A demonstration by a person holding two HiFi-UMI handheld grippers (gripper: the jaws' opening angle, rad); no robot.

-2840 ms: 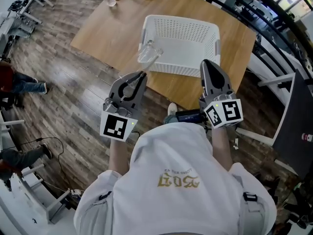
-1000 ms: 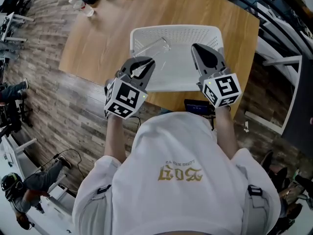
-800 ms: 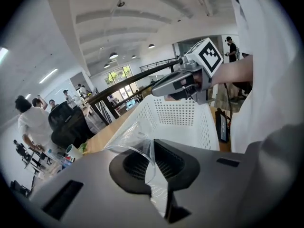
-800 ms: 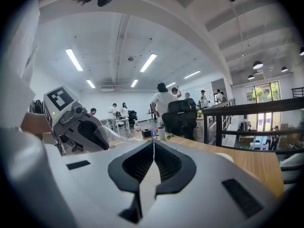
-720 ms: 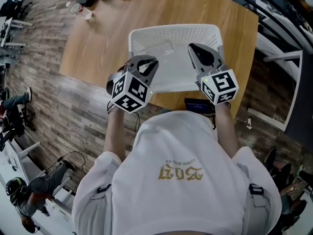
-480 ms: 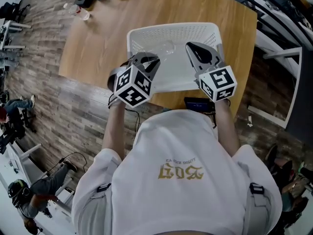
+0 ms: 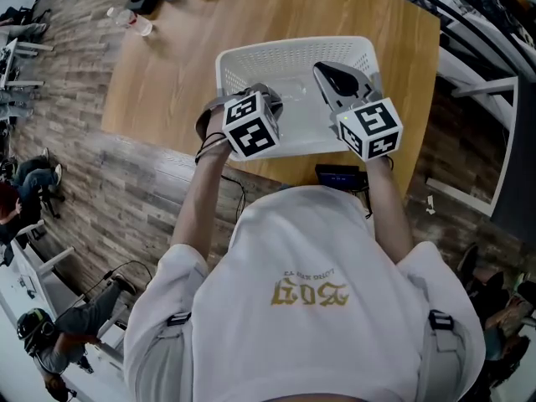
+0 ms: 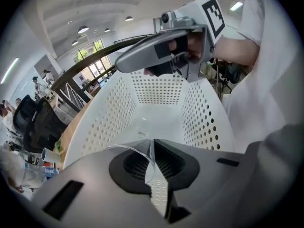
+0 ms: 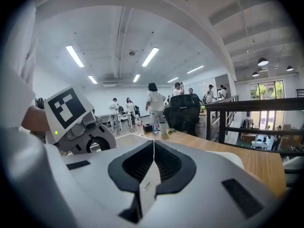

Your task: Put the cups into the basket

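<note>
Wood-plank floor (image 7: pixel 75 141) beneath a pale wooden table (image 7: pixel 193 48). White ceiling (image 9: pixel 142 27) with strip lights (image 9: pixel 74 56). Black railing (image 9: pixel 251 106) at right, bright windows (image 9: pixel 267 90) behind. Possibly a black office chair (image 9: pixel 183 114) beyond the table.

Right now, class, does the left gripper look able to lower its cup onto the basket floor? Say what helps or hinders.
Probably yes. The left gripper, shut on the clear cup by its rim, points in between the basket walls, the floor ahead looks bare, and the right gripper hangs higher up.

L tool (image 7: pixel 270 99) & R tool (image 7: pixel 325 71) over white basket (image 7: pixel 289 45), wood table (image 7: pixel 201 48).
</note>
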